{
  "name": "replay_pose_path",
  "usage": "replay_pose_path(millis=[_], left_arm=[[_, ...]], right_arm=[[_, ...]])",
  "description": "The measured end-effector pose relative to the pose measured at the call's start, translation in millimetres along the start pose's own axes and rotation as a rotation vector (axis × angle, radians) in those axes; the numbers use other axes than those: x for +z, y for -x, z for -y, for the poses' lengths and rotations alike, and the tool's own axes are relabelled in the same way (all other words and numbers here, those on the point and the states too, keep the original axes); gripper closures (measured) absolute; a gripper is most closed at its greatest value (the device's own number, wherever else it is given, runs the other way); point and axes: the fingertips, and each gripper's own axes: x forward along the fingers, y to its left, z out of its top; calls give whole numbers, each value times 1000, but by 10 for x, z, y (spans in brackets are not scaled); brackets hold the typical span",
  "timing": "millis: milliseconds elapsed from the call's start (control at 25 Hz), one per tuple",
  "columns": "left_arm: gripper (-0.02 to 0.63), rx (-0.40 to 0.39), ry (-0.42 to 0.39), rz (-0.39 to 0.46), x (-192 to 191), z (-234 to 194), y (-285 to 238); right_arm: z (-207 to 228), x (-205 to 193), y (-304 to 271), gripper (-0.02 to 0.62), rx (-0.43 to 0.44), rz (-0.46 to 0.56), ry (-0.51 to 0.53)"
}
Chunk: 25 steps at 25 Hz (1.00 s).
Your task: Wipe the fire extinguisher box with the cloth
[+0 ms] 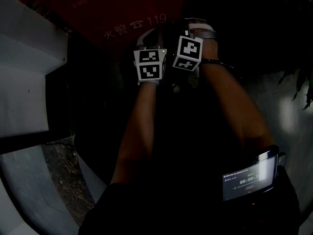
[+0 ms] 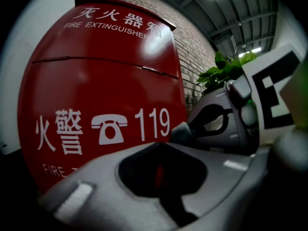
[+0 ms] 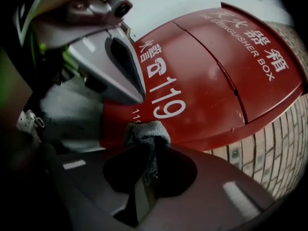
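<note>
The red fire extinguisher box (image 2: 106, 76) with white "119" lettering fills the left gripper view and shows at the top of the dark head view (image 1: 122, 13). My right gripper (image 3: 147, 139) is shut on a small grey cloth (image 3: 147, 128), whose wad sticks out past the jaw tips just in front of the box's lower front (image 3: 216, 81). My left gripper (image 2: 160, 144) is shut with nothing in it, close beside the right one, which shows with the cloth (image 2: 182, 133) at its tip. Both marker cubes (image 1: 149, 65) (image 1: 188, 53) sit side by side below the box.
A brick wall (image 2: 192, 47) stands behind and right of the box, with a green plant (image 2: 224, 71) beside it. White ledges (image 1: 29, 82) lie to the left. A lit timer screen (image 1: 249, 177) hangs near my right forearm.
</note>
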Motion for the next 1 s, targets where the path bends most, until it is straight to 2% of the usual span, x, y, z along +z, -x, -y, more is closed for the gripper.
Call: replay_pose_path(millis=[120, 280, 360, 480, 680, 760, 1000], left_arm=[[606, 13, -8, -14, 3, -134, 157], [606, 78, -57, -27, -4, -530, 415], [606, 111, -39, -46, -55, -751, 542], [606, 149, -6, -79, -113, -1055, 726], [606, 217, -52, -146, -294, -1553, 983], [606, 219, -22, -165, -385, -1643, 1064], [606, 307, 103, -210, -629, -1982, 1260]], right_arm=[[6, 129, 80, 560, -21, 35, 33], [-27, 676, 205, 560, -53, 169, 72], [-76, 949, 209, 560, -58, 218, 99], [-139, 1278, 190, 560, -62, 257, 147], [-326, 1730, 69, 560, -30, 308, 165], [-413, 1871, 13, 560, -21, 316, 173], [-808, 2409, -149, 560, -4, 354, 264]])
